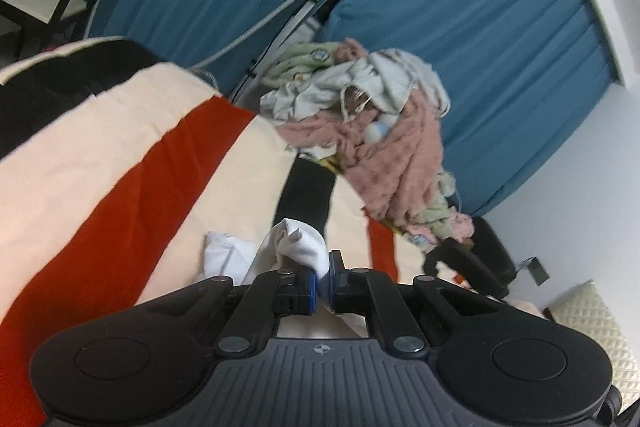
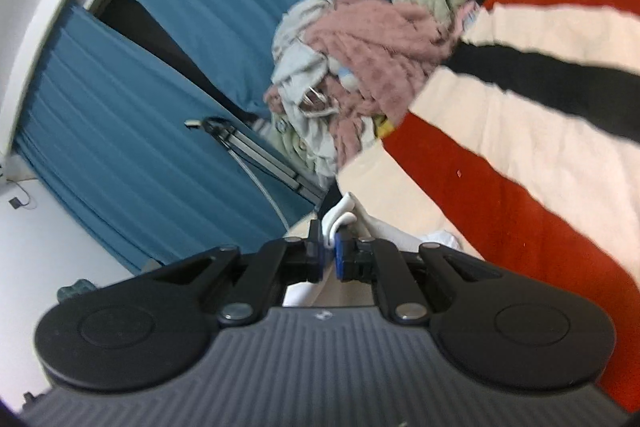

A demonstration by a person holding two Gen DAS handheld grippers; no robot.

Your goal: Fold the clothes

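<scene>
Pinching bunched corners of a white cotton garment (image 1: 298,241) in both claws, left gripper (image 1: 323,277) and right gripper (image 2: 330,251) clamped narrow on it above the cream, red and black striped bedspread (image 1: 132,163). Risky: thin holds may slip; may snag the jumbled pink-and-grey laundry heap (image 1: 372,115) nearby.

Each wrist camera looks low along its fingers across the striped blanket (image 1: 120,155); both share the clothes heap (image 2: 360,39).
</scene>
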